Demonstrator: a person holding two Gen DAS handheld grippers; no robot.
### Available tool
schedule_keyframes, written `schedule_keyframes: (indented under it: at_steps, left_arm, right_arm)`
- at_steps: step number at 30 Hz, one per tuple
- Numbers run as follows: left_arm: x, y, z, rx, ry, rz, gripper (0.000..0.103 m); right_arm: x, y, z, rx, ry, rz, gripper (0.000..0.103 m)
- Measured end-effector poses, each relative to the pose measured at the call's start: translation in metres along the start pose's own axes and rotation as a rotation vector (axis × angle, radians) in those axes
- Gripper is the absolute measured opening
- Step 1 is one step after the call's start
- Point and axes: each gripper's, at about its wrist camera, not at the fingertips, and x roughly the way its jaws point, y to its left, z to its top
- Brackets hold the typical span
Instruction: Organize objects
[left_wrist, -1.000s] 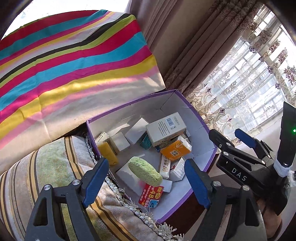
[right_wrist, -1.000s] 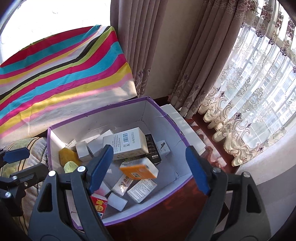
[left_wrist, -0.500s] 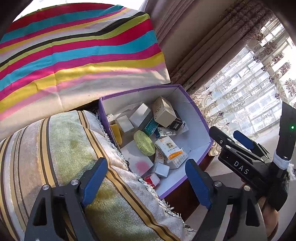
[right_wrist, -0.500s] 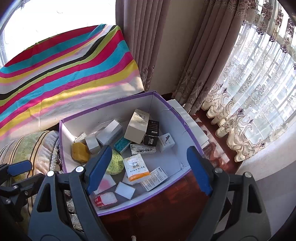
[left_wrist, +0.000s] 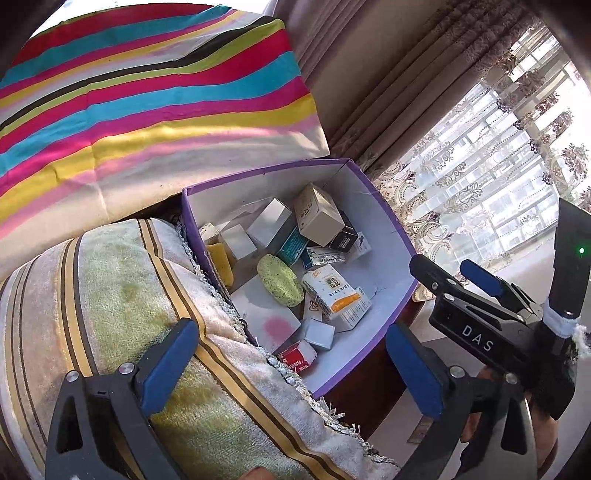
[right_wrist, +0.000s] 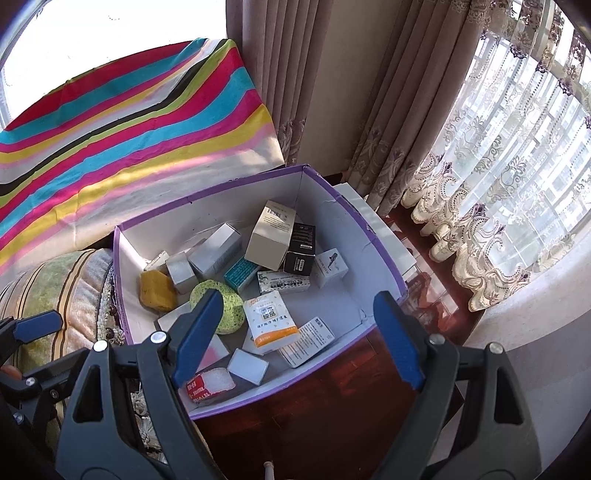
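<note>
the striped cushion (left_wrist: 122, 295) is lying at the left, pressing against the left wall of the purple box (right_wrist: 373, 236), and the striped cloth (right_wrist: 129, 122) is hanging behind both. the left gripper (left_wrist: 291, 365) is hovering over the cushion's edge with its jaws spread wide and holding nothing. the box is sitting on a dark wooden tabletop (right_wrist: 325, 413) and holding a jumble: a yellow sponge (right_wrist: 157, 291) against its left wall, a green sponge (right_wrist: 221, 310) just right of that, a red packet (right_wrist: 208, 384) at the near edge, an orange-and-white carton (right_wrist: 271, 323) near the middle, a beige carton (right_wrist: 271, 236) leaning toward the back, and a black carton (right_wrist: 301, 249) touching it. the right gripper (right_wrist: 295, 332) is hanging above the box's near side, jaws wide apart and empty. lace curtains (right_wrist: 498, 184) are hanging at the right.
</note>
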Motion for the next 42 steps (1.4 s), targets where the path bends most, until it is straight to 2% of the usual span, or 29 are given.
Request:
schedule_keyframes:
  at_steps: [42]
  left_arm:
    - [0.0022,0.0031,0.001,-0.002,0.0,0.001,0.103]
  right_arm:
    - [0.0032,0.0029,-0.0028,0.001,0.017,0.012,0.085]
